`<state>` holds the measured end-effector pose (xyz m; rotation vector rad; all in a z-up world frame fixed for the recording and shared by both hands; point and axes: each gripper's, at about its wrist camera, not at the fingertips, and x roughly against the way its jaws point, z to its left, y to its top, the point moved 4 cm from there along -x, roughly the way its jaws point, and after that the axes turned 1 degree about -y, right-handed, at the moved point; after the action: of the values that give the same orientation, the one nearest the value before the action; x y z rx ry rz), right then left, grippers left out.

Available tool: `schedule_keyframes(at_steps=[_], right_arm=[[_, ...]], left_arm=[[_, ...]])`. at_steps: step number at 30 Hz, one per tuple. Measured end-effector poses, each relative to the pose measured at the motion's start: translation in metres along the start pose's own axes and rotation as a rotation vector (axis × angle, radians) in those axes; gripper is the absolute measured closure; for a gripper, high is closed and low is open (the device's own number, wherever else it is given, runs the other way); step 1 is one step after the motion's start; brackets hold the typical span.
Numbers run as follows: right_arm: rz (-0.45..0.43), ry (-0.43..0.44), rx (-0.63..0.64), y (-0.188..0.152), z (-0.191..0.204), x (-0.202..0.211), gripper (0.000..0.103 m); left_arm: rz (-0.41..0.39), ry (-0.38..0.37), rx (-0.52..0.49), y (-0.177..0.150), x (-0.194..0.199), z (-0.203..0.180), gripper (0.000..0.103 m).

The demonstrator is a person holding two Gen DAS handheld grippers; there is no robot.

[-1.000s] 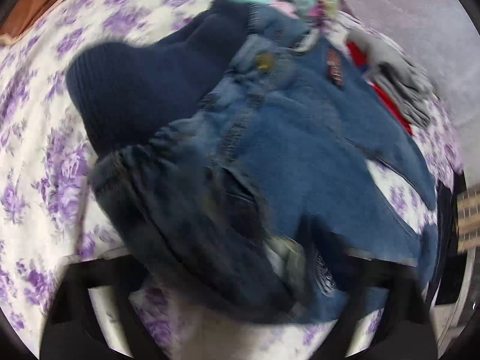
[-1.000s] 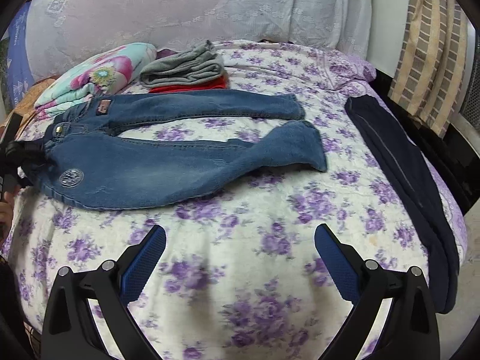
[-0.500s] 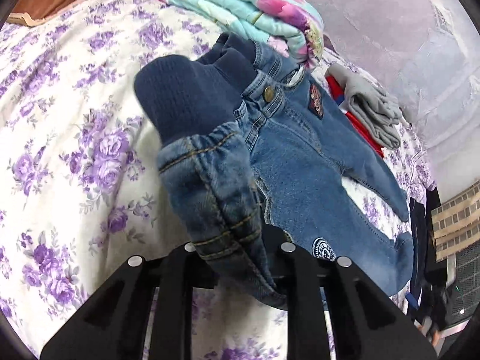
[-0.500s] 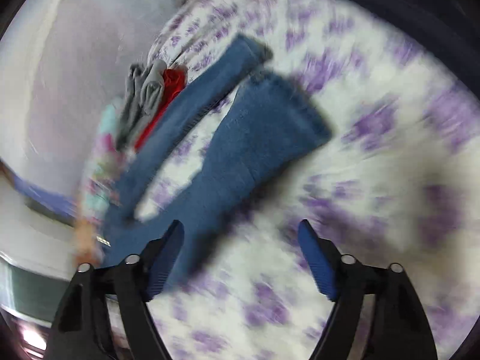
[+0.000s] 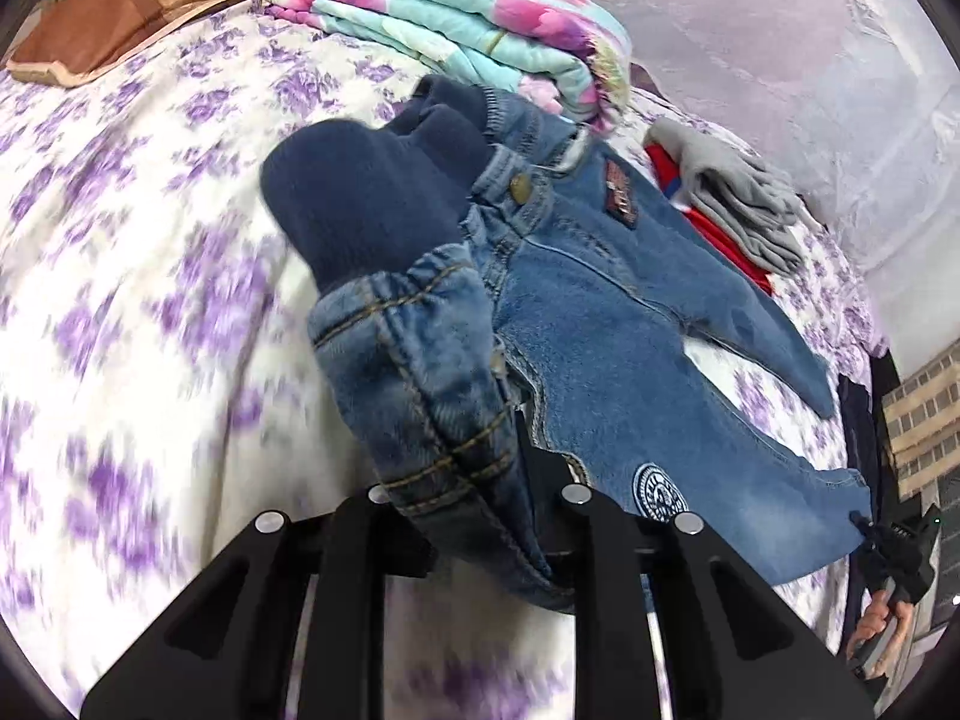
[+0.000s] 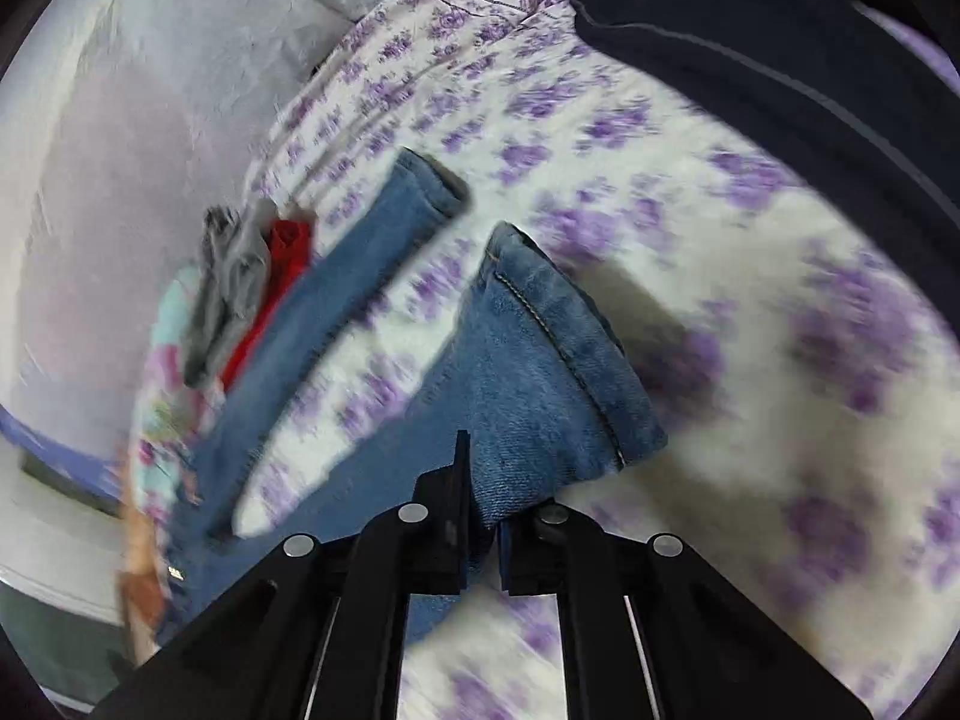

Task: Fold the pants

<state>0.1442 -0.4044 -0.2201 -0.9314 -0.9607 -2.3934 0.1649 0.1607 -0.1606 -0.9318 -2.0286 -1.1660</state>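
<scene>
Small blue jeans [image 5: 606, 324] with a dark blue fleece lining lie spread on the flowered bedspread [image 5: 150, 276]. My left gripper [image 5: 474, 516] is shut on the near side of the waistband, which stands up bunched between the fingers. My right gripper [image 6: 480, 534] is shut on the near leg's cuff [image 6: 540, 372] and lifts it a little off the bed. The far leg [image 6: 372, 264] lies flat beside it. The right gripper also shows in the left wrist view [image 5: 888, 546], at the leg's end.
A folded floral blanket [image 5: 480, 24] lies just behind the waistband. A grey and red stack of clothes [image 5: 726, 204] sits by the far leg. Dark navy pants [image 6: 780, 60] lie on the bed beyond the cuffs. A brown cushion [image 5: 102, 18] is at far left.
My left gripper closed on the waistband and raised it. My right gripper swung down to the near leg's cuff and shut on it.
</scene>
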Motion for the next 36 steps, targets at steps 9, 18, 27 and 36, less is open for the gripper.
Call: schedule_keyframes(at_steps=[9,18,27,36], right_arm=[[0.077,-0.073,0.063,-0.021,-0.023,-0.017,0.046],[-0.211,-0.261,0.288,0.004,0.008,0.073,0.026],[-0.038,-0.164,0.487,0.126,0.097,-0.069,0.030],[0.162,-0.209,0.464,0.147,0.087,-0.158,0.088]], left_arm=[[0.065,-0.013,0.052,-0.017,-0.003,0.018,0.069],[-0.194,0.158,-0.135,0.014,0.102,-0.013,0.023],[0.096,0.160,-0.346,0.144,-0.043,-0.061,0.095],[0.247,0.126,-0.228,0.158,-0.122,-0.022,0.095]])
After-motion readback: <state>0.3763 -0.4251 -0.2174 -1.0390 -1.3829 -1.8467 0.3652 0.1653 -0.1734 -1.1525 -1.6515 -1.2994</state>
